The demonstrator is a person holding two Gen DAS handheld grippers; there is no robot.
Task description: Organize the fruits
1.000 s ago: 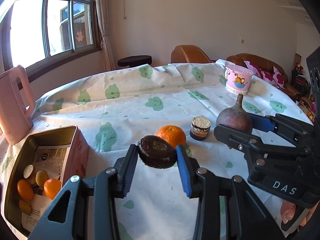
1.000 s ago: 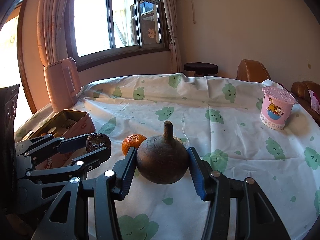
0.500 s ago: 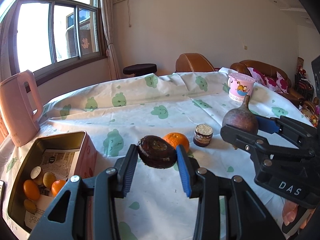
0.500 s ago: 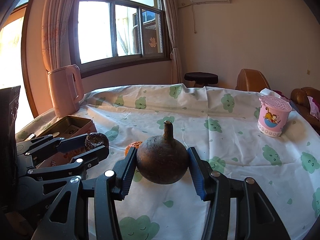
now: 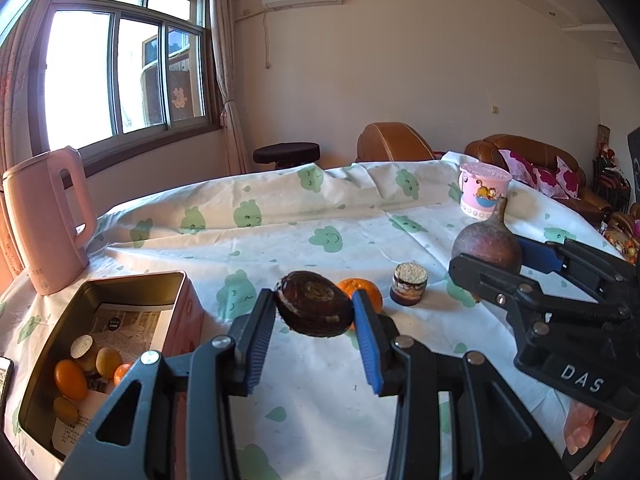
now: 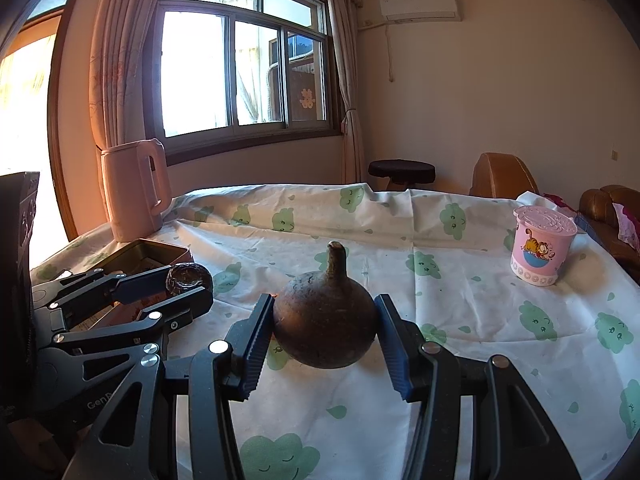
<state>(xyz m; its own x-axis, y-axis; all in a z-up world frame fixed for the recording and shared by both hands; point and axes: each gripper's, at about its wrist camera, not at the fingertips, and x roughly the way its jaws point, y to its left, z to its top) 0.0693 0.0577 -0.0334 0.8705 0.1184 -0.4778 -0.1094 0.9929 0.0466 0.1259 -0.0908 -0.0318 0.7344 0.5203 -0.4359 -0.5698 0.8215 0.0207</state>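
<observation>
While we are holding both tools above the tabletop (image 5: 320,380), our left gripper (image 5: 314,312) is clamping its fingers (image 5: 256,340) on a flat dark brown fruit (image 5: 312,304), clear of the cloth. Our right gripper (image 6: 325,332) is squeezing a round brown fruit with a tall stem (image 6: 326,328). At near left, an open tin (image 5: 132,280) is holding small orange and yellow fruits (image 5: 70,378), and one orange (image 5: 366,288) is lying just behind the dark fruit.

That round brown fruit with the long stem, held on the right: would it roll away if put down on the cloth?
Probably. The round brown fruit has a globe-shaped body, so it would likely roll or tip onto its side. Its skin looks dull and rough, so the right gripper should hold it without much slipping. It keeps its shape between the fingers, suggesting it is firm.
</observation>
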